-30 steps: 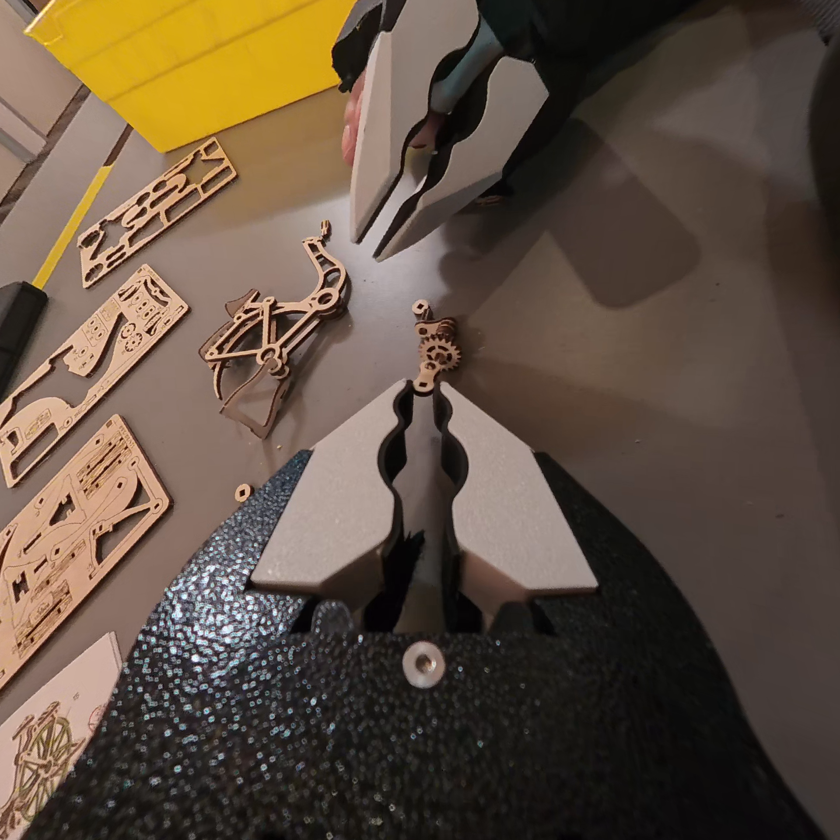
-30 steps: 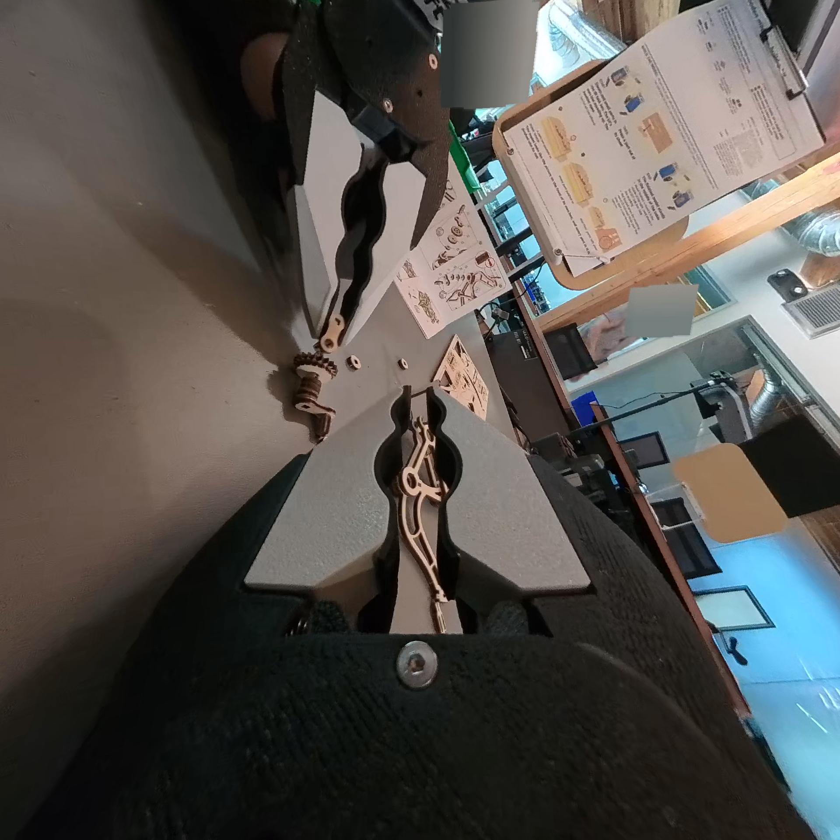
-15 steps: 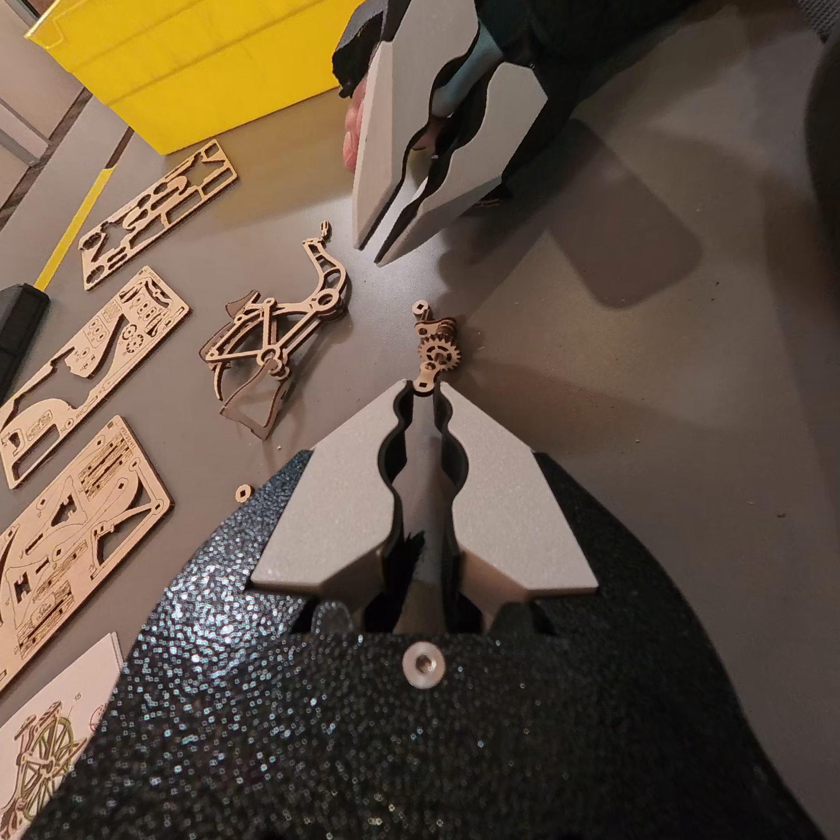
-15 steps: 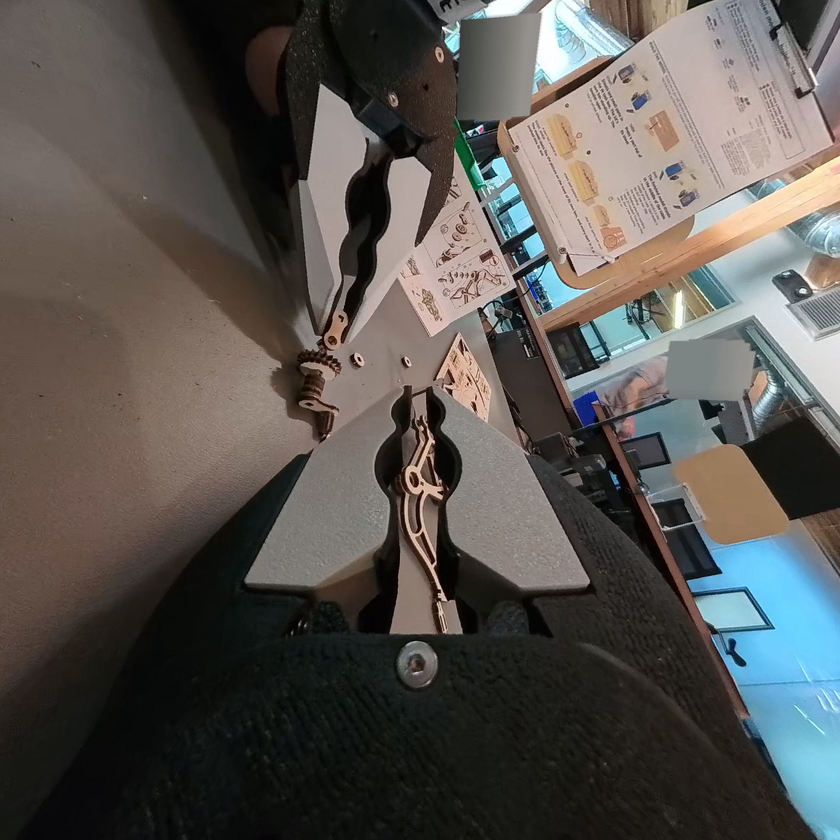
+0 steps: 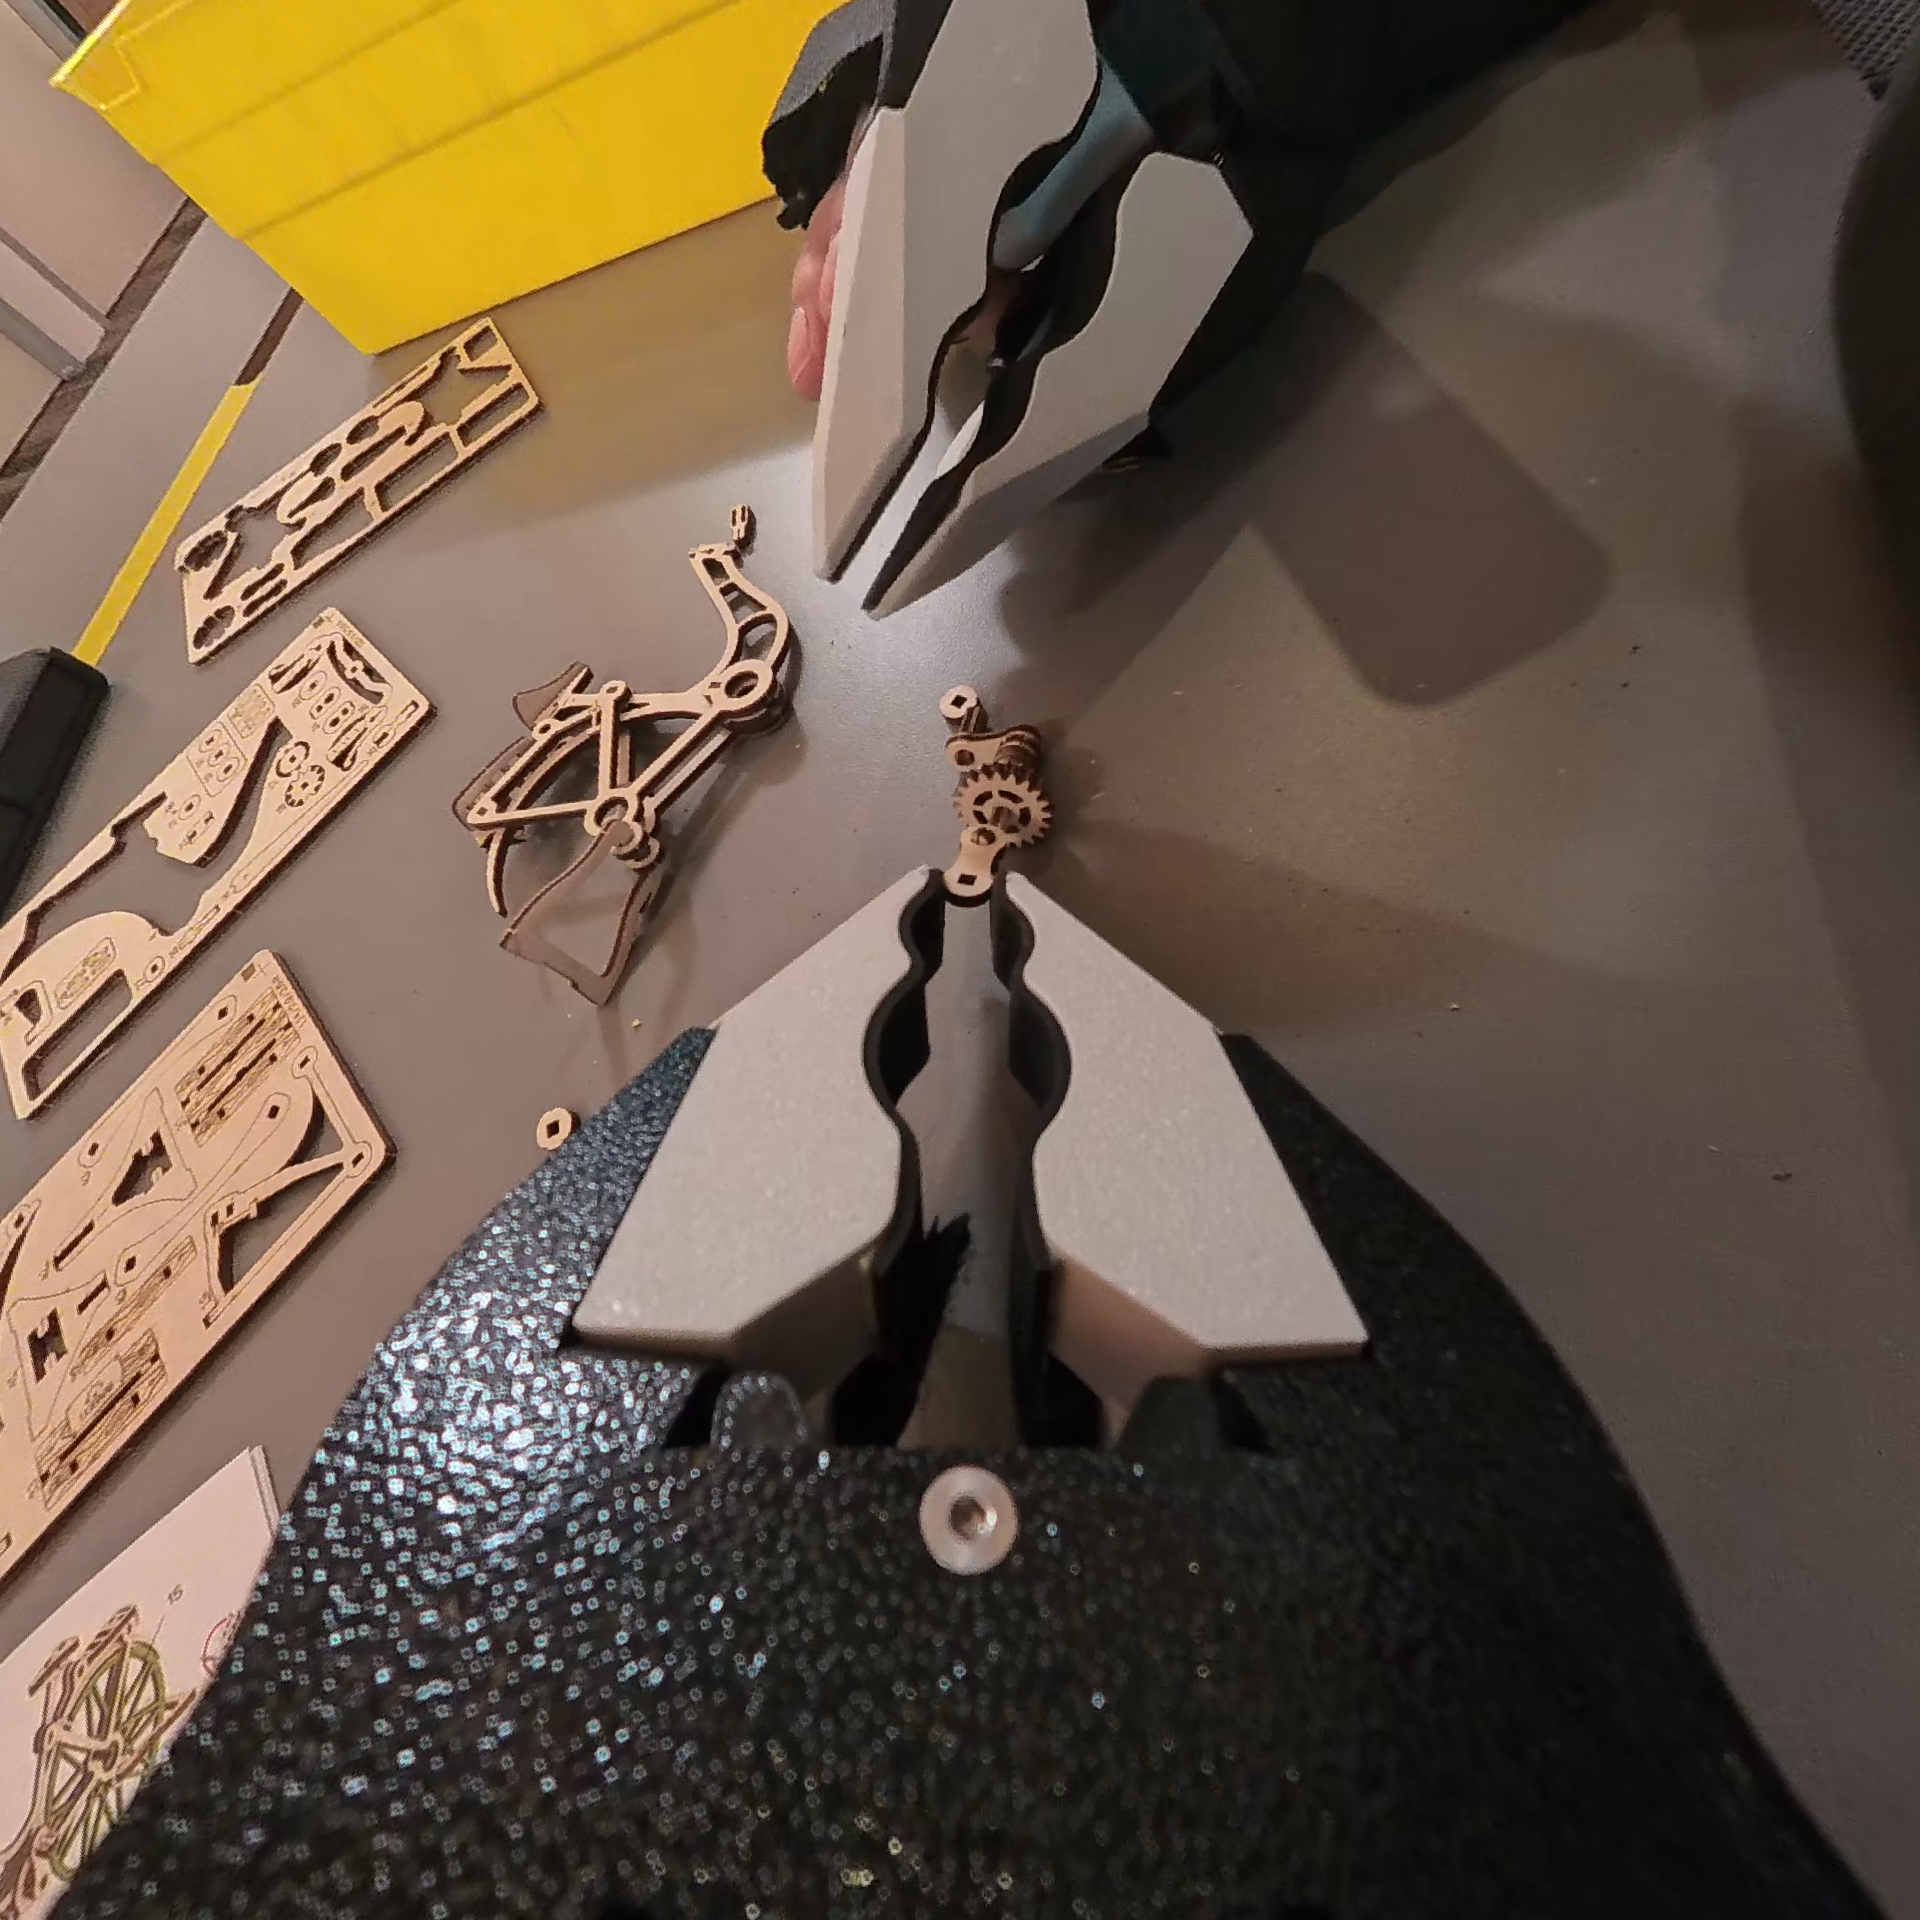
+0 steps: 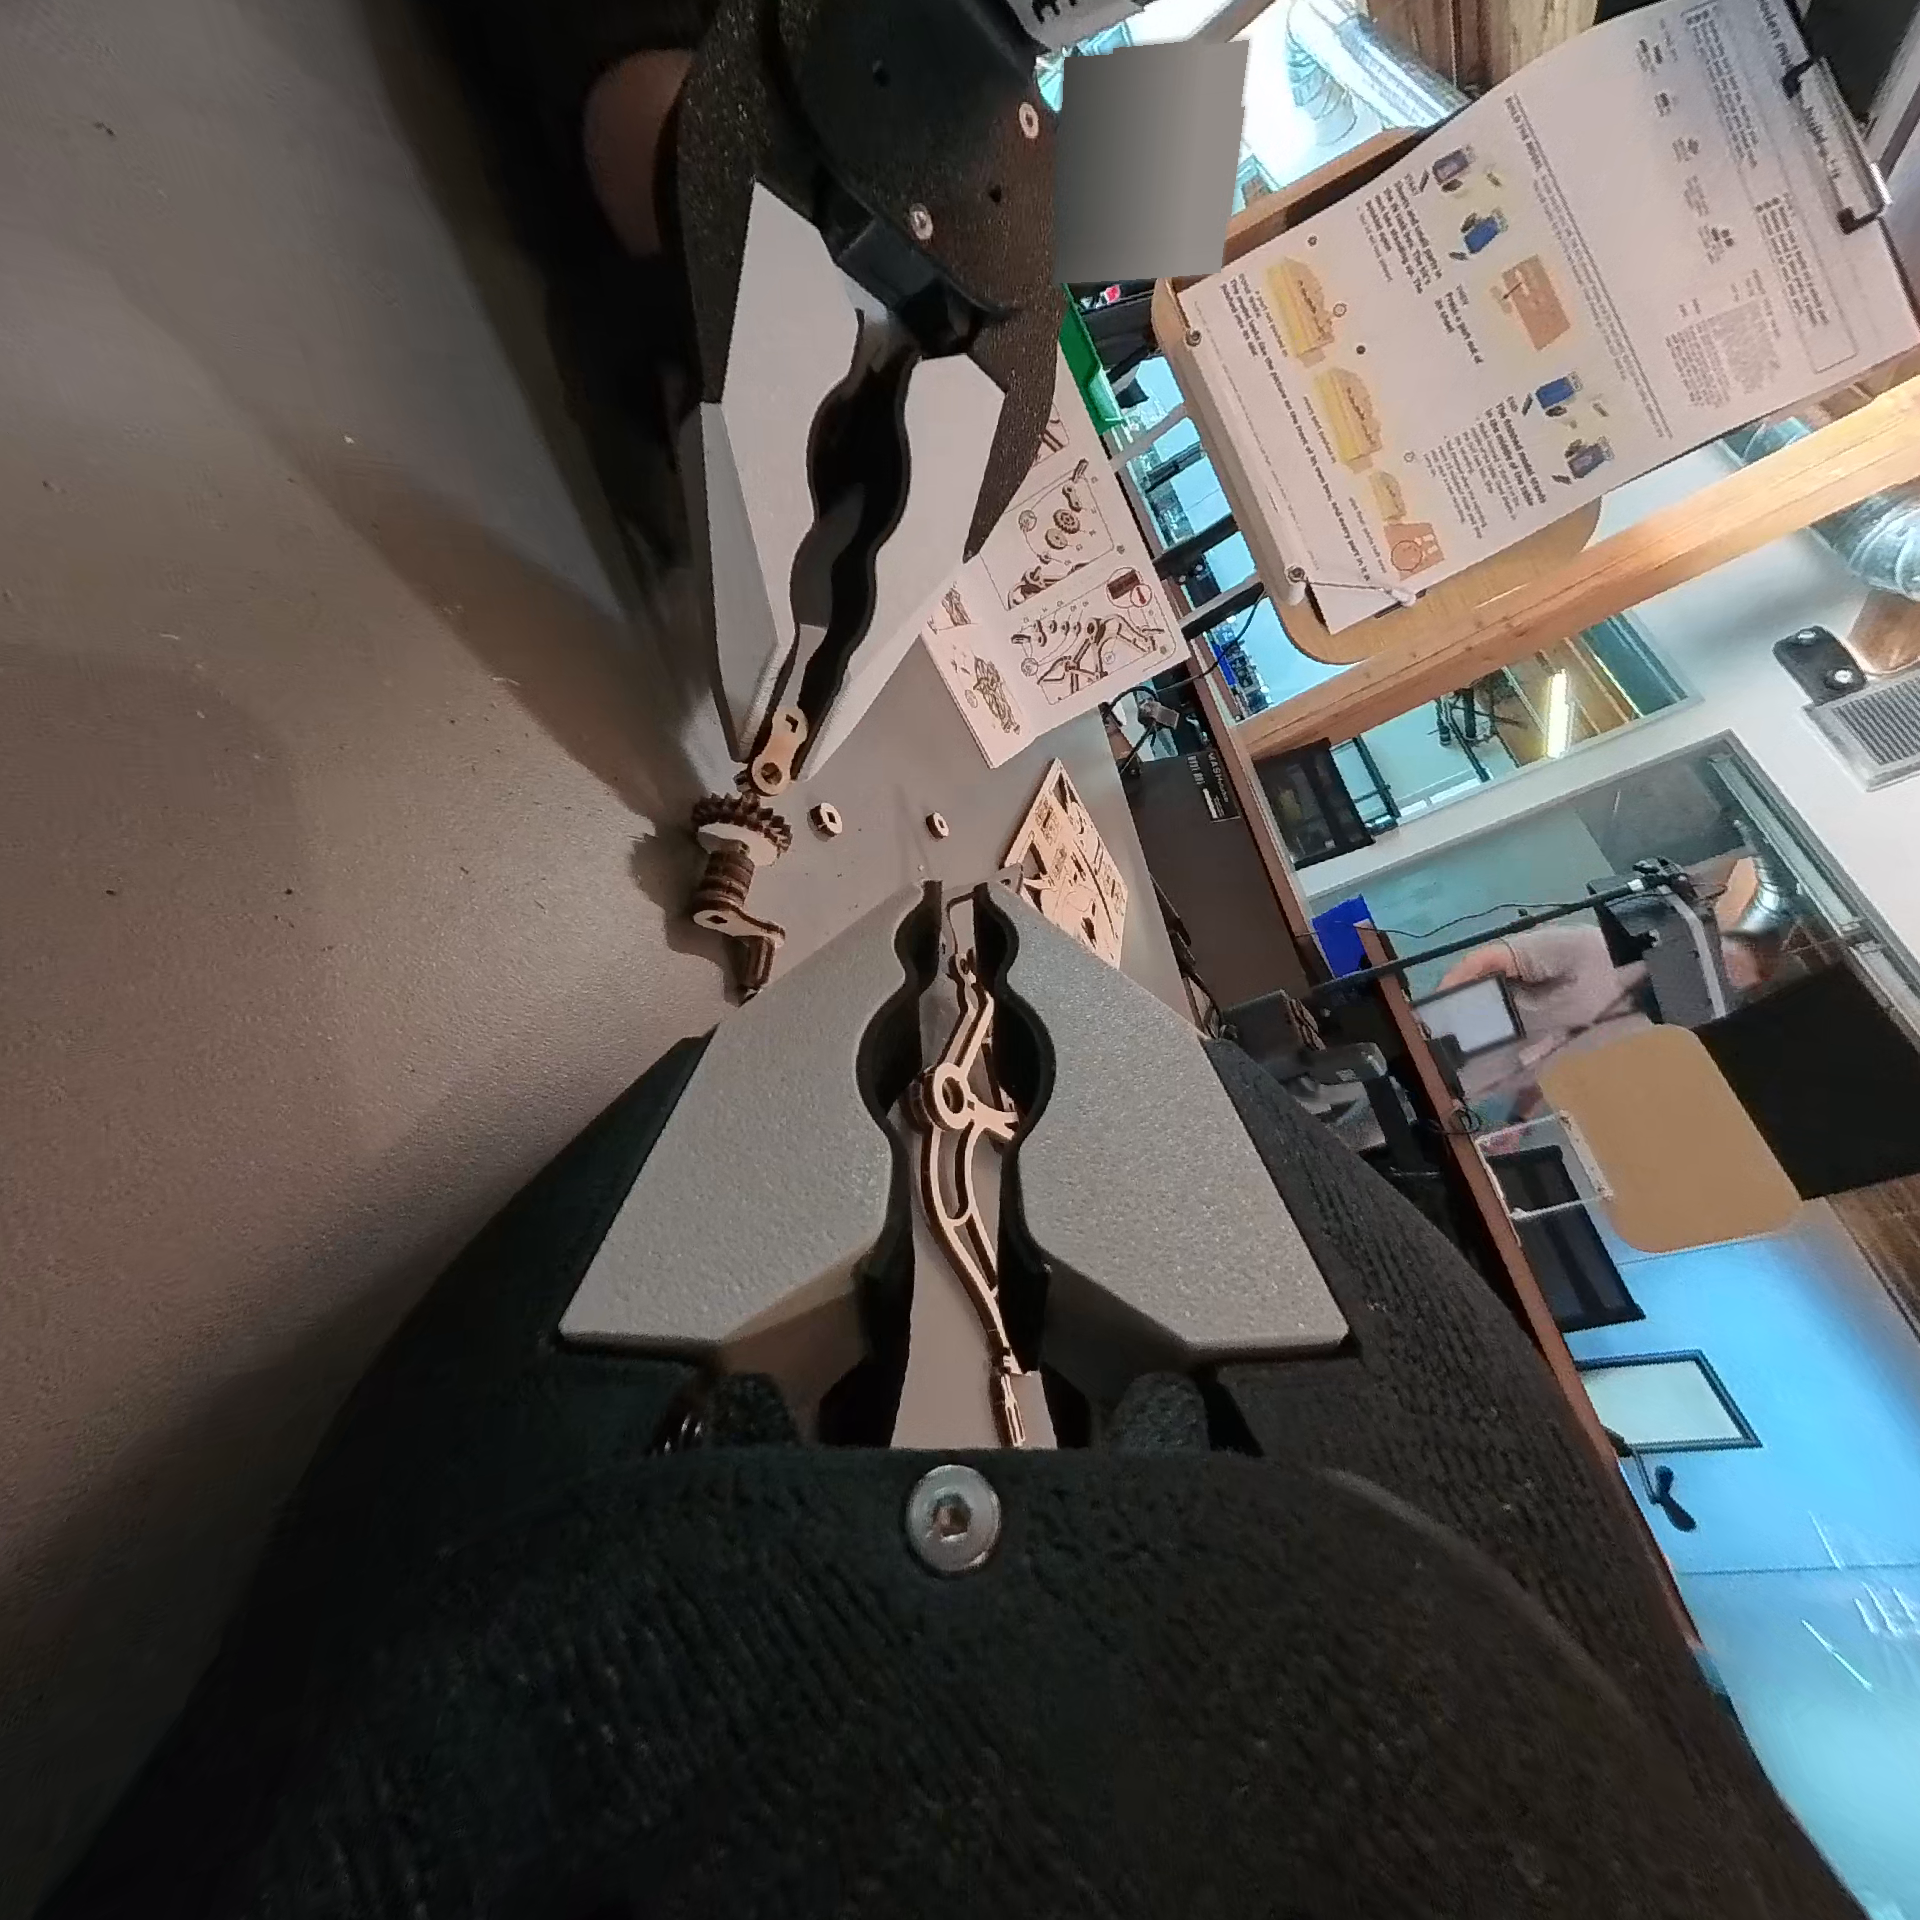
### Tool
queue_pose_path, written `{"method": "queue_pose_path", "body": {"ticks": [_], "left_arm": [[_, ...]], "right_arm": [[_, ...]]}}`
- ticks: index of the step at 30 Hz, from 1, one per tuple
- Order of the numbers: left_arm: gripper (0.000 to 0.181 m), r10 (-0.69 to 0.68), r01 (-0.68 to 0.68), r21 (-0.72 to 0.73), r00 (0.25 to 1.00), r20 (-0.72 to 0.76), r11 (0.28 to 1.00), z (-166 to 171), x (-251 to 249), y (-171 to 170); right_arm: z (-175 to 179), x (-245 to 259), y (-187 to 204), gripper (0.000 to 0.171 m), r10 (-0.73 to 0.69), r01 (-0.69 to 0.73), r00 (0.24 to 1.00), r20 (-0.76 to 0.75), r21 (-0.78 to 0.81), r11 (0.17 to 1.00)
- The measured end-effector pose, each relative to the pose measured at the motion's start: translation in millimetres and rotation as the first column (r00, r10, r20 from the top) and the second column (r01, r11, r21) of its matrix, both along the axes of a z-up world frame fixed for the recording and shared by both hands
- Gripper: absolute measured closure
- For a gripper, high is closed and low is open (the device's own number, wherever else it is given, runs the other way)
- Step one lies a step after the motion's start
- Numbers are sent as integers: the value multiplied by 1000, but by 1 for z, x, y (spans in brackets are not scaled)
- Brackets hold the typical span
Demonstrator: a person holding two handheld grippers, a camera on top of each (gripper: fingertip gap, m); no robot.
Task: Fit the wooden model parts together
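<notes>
My left gripper (image 5: 966,883) is shut on the end of the crank arm of a small wooden gear-and-crank assembly (image 5: 997,805), which rests on the grey table (image 5: 1455,987). The right wrist view shows the same grip from the other side, with the assembly (image 6: 732,847) under the left gripper (image 6: 774,748). My right gripper (image 6: 956,894) is shut on a flat curved wooden part (image 6: 961,1132) lying lengthwise between its fingers. In the left wrist view the right gripper (image 5: 868,587) hovers just beyond the assembly. A partly built wooden bicycle frame (image 5: 623,800) lies to the left.
Several punched wooden part sheets (image 5: 197,831) lie along the left, with a yellow bin (image 5: 468,135) behind them. An instruction booklet (image 6: 1049,623) lies open near two small loose washers (image 6: 828,814). One washer (image 5: 556,1124) sits by my left gripper. A clipboard (image 6: 1507,312) stands beyond the table. My right fingertips sit around 5 centimeters from my left ones.
Almost nothing. The right gripper has shifted very slightly; both grippers keep their hold and the assembly stays in place.
</notes>
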State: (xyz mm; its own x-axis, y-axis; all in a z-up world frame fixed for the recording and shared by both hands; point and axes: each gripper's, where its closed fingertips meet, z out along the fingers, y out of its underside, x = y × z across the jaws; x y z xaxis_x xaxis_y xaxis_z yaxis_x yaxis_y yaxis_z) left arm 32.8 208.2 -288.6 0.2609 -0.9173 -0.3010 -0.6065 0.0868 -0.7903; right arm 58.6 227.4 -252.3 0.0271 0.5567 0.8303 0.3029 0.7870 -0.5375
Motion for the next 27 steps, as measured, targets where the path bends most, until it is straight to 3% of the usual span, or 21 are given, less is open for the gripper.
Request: {"method": "queue_pose_path", "body": {"ticks": [13, 18, 21, 27], "left_arm": [[175, 0, 0, -1, 1000, 0, 1000, 0, 0, 0], [175, -2, 3, -50, 1000, 3, 999, -1, 0, 1], [175, -1, 1, -69, 1000, 4, 998, -2, 0, 1], [175, -1, 1, -91, 1000, 6, 996, -3, 0, 1]], "right_arm": [[-2, 0, -3, 167, 13, -13, 1000, 16, -19, 1000], [-15, -2, -16, 160, 84, -48, 988, 130, -256, 965], [-26, -3, -25, 153, 117, -21, 968, 222, -394, 919], [-26, -12, -30, 149, 181, 12, 951, 252, -613, 790]]}}
